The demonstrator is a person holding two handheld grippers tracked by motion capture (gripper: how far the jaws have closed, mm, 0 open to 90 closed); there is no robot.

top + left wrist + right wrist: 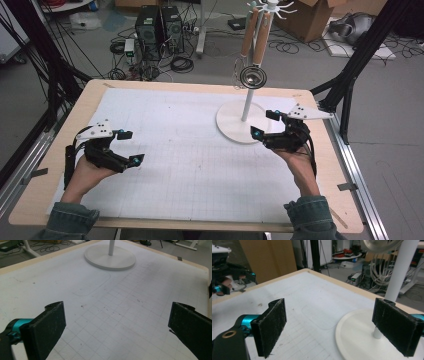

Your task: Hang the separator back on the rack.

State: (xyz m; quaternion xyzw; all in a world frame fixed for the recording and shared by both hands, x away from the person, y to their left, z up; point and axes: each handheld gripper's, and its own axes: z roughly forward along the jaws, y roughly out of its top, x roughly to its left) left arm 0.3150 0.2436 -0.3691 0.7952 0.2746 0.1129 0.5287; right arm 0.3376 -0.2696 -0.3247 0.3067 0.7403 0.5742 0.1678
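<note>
My left black two-jaw gripper point(129, 147) hovers low at the left, jaws spread wide with nothing between them, its grey three-cornered plate on top; my left hand point(86, 172) grips it from behind, the green sleeve at the wrist; my right black two-jaw gripper point(264, 124) sits at the right, jaws equally wide apart and empty; my right hand point(296, 159) holds it, forearm angled inward.

One white rack stand point(244, 121) rises at the table's far right with two wooden-handled utensils point(255, 37) hanging from its top, two hand-held grippers flank it nearer the person, and two black computer towers point(160, 31) sit on the floor beyond it.
</note>
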